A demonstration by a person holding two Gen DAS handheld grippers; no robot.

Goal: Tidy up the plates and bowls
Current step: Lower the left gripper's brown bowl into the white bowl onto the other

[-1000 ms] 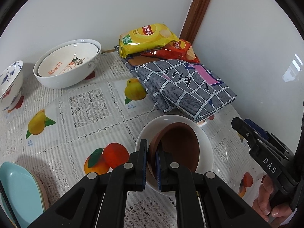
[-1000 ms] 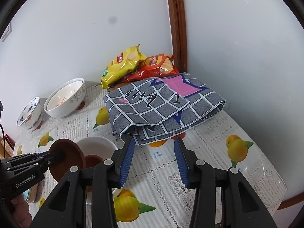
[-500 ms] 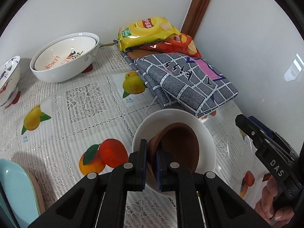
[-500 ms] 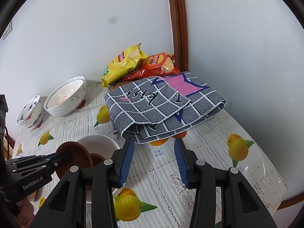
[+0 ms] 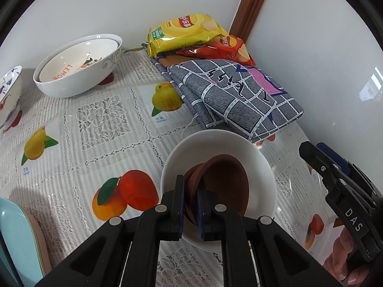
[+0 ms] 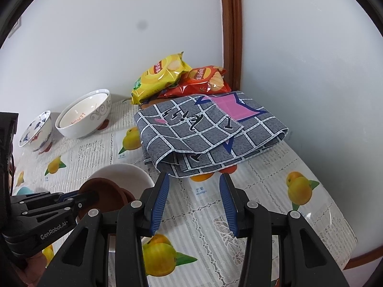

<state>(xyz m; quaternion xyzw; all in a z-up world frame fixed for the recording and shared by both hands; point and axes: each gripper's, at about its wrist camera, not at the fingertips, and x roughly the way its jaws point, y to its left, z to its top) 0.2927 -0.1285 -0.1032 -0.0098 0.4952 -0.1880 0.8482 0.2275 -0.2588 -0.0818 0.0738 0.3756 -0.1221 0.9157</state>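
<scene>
Left wrist view: my left hand-held gripper is clamped on the small brown clay bowl's rim, tilted inside the white ceramic bowl; right hand-held gripper half-open, empty.

Left gripper pinched closed (angled downward), right gripper parted, empty
</scene>
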